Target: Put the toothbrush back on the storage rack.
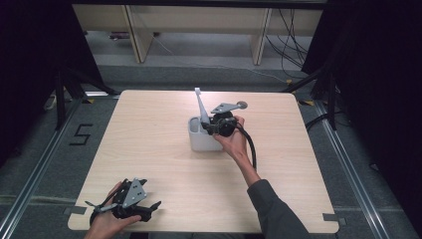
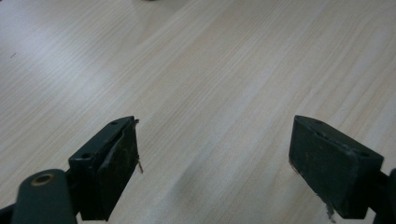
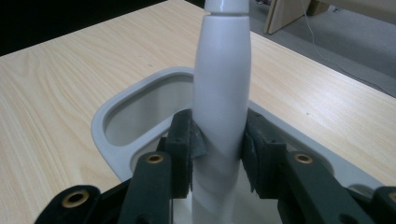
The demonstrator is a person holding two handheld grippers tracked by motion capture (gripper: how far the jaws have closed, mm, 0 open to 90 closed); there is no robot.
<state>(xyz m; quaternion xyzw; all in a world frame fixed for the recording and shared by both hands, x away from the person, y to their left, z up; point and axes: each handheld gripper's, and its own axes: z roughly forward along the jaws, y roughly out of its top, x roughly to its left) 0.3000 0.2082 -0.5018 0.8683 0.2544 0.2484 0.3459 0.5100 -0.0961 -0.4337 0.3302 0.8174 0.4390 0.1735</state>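
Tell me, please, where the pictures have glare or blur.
High view: even light on the table, dark surround. Left gripper view: pale glare on the wood, jaw pads soft. Right gripper view: white handle sharp and glossy, the near jaws blurred.

White handle [image 3: 222,93] top cut off by frame, lower end hidden in grey holder [image 3: 121,140].

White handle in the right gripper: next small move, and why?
Probably a short lower into the grey holder, then release. The right gripper is shut on the white handle, whose lower end already sits inside the holder's rim. The left gripper rests open over bare table, so it has no part yet.
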